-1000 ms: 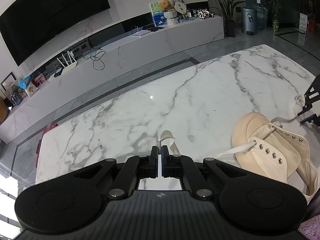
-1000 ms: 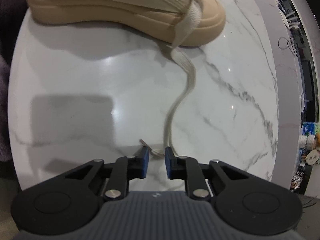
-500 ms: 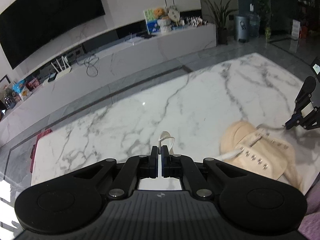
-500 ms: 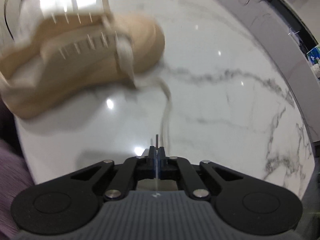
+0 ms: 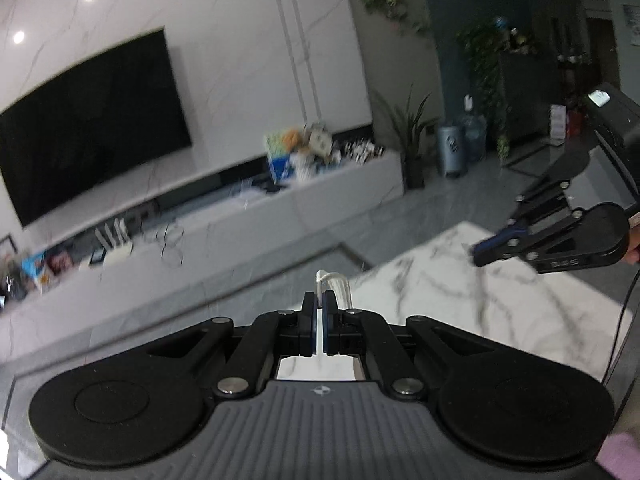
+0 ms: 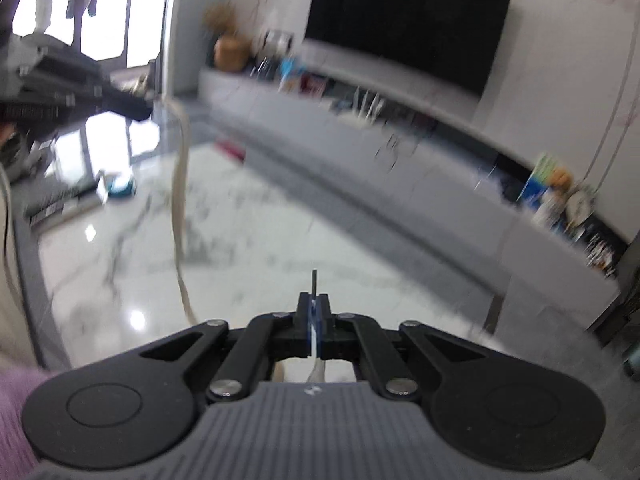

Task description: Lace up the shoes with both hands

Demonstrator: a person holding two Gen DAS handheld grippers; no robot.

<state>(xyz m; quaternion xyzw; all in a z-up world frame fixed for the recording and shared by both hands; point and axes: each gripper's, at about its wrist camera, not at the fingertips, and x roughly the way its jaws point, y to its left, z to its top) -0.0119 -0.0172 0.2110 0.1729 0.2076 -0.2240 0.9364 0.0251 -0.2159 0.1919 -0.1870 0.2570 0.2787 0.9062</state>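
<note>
In the left wrist view my left gripper (image 5: 319,300) is shut on one end of the white shoelace (image 5: 335,282), which curls up just past the pads. My right gripper (image 5: 478,250) hangs at the right, above the marble table (image 5: 460,300), its jaws together. In the right wrist view my right gripper (image 6: 313,306) is shut on the other lace end, whose dark tip (image 6: 314,278) pokes out above the pads. The left gripper (image 6: 146,112) shows at the upper left with the lace (image 6: 179,192) hanging down from it. The shoe is not clearly in either view.
A long white TV bench (image 5: 224,220) with boxes and toys runs behind the table under a black TV (image 5: 88,120). A plant, bin and water bottle (image 5: 452,148) stand at the far right. A purple sleeve (image 6: 16,408) fills the lower left corner.
Both grippers have risen well above the table and both views now look into the room. The right gripper closed on the lace end. The shoe has dropped out of view.
</note>
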